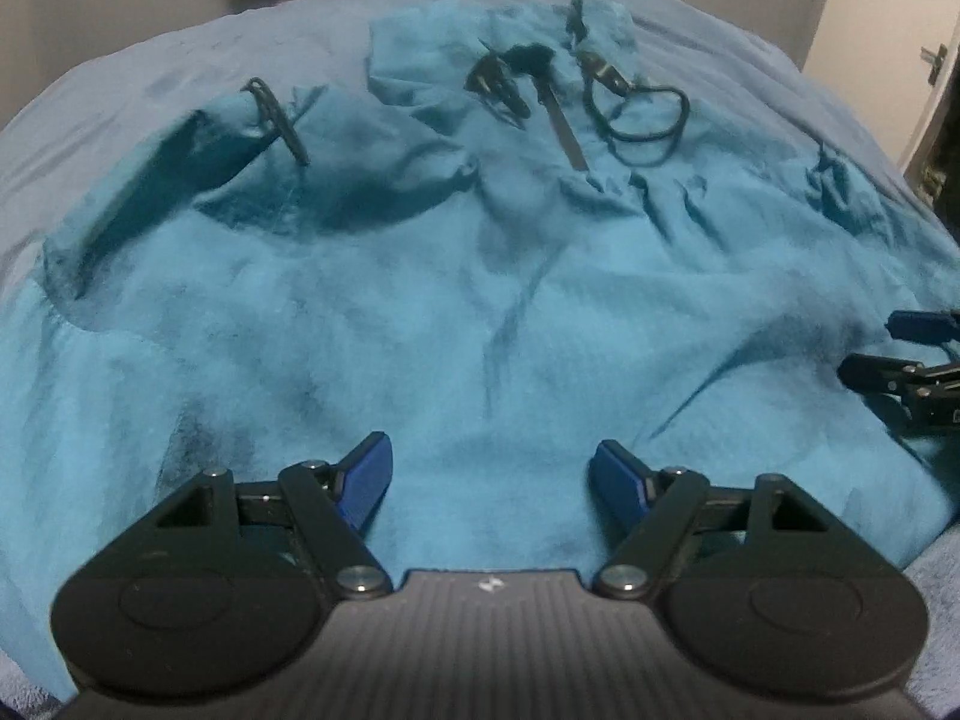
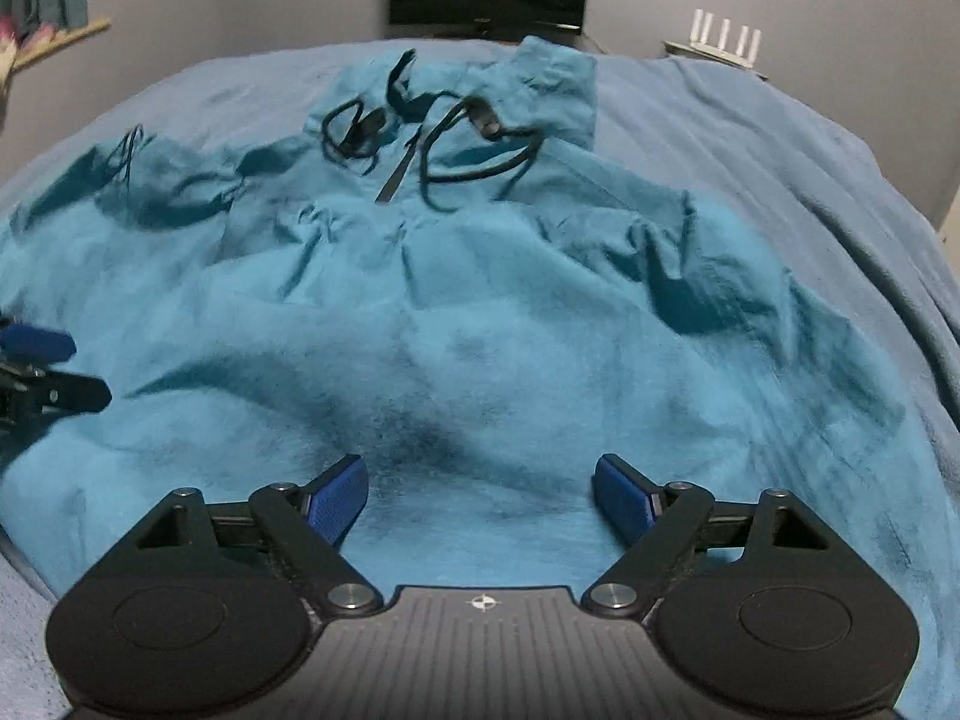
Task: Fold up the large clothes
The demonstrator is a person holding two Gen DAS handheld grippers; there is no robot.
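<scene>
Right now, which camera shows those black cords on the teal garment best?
The right wrist view: the black cords sit near centre, loops and strap distinct. The left wrist view shows them too, slightly blurrier and farther up the teal garment.

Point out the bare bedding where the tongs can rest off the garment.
Bare bedspread lies right of the teal garment, running toward the router. Another bare strip borders the garment's left sleeve. The collar area is crowded with black drawstrings. Both tongs, left and right, are over cloth.
</scene>
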